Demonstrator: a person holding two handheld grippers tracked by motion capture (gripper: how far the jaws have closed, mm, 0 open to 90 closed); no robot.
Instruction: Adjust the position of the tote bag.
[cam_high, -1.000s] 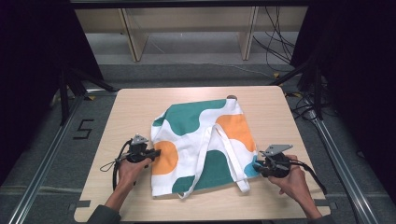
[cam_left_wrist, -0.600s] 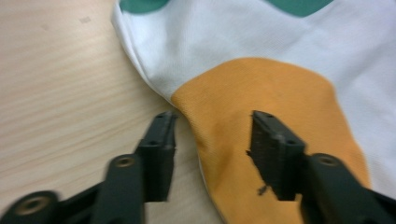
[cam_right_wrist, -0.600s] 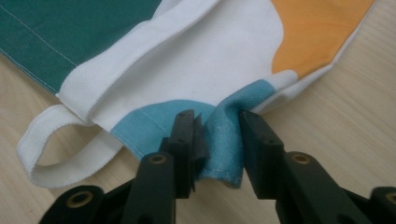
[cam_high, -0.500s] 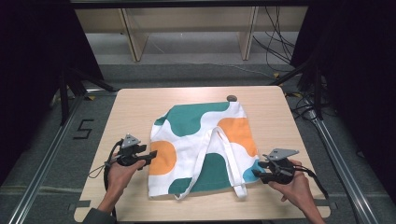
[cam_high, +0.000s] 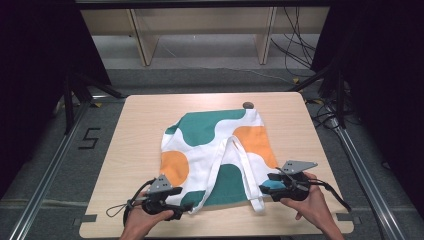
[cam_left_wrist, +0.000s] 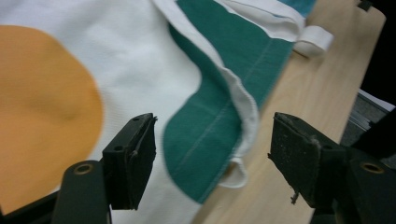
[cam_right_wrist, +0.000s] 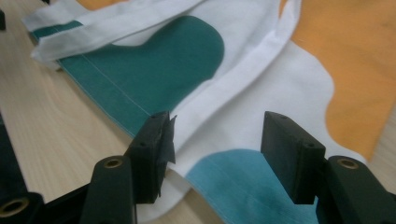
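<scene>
Dark curtains close off both sides of the room, and a pale wooden table (cam_high: 140, 130) sits between them with a wooden shelf frame (cam_high: 200, 30) beyond it and cables (cam_high: 300, 45) trailing over the grey floor. On my table lies a cloth tote bag (cam_high: 215, 150), flat, printed in white, green and orange patches, with 1 small blue patch at its near right corner. Its 2 white straps (cam_high: 240, 170) run from the middle of the bag toward the near edge.

My left gripper (cam_high: 181, 204) sits at the bag's near left corner. Its jaws have just been opening and now stand released: in the left gripper view (cam_left_wrist: 212, 158) I see the green hemmed corner and a white strap loop lying between the pads, with clear gaps on both sides.

My right gripper (cam_high: 266, 183) rests at the near right corner, beside the blue patch. Its jaws have also just been opening; in the right gripper view (cam_right_wrist: 215, 149) the white and blue cloth lies flat between them, the left pad just beside the fabric's edge, the right pad apart from it. Nothing is clenched.

A small dark round object (cam_high: 247, 105) sits on the table just past the bag's far edge.
</scene>
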